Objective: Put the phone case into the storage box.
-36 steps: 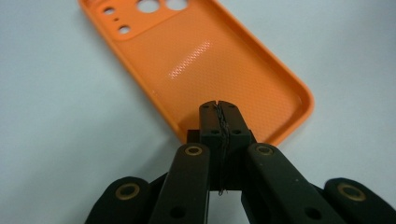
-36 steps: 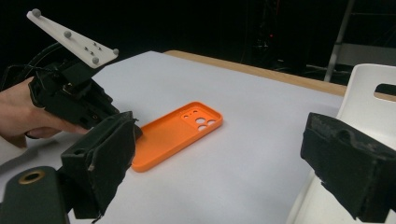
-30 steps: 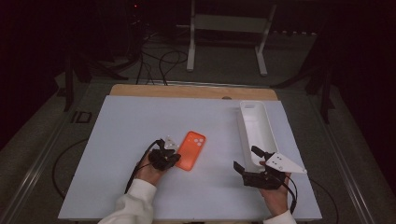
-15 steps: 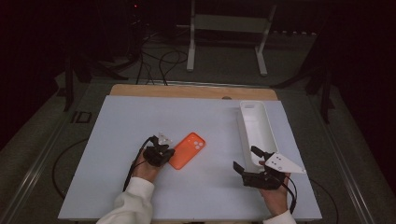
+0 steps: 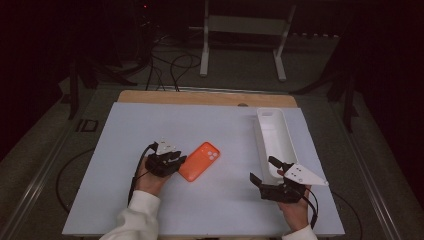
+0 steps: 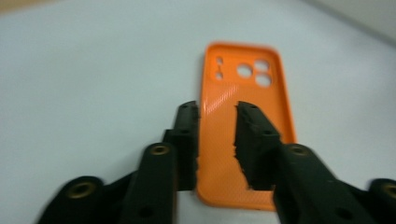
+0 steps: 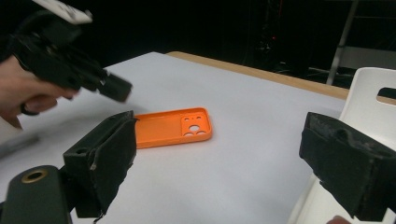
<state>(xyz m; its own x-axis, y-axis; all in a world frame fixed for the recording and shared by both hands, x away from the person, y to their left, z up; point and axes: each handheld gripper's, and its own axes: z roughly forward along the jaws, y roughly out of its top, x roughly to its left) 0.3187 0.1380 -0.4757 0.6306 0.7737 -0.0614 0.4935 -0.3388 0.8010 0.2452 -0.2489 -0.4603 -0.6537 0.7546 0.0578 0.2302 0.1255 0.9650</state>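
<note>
Orange phone case (image 5: 199, 161) lies flat, edges clear of left tool (image 5: 176, 161).

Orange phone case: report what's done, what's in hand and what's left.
Done: the orange phone case lies flat on the white table, camera holes up. In hand: nothing. The left gripper has just been opening, its jaws apart above the case; the right gripper waits open beside the white tray. Left, probably: moving the case into the tray.
</note>
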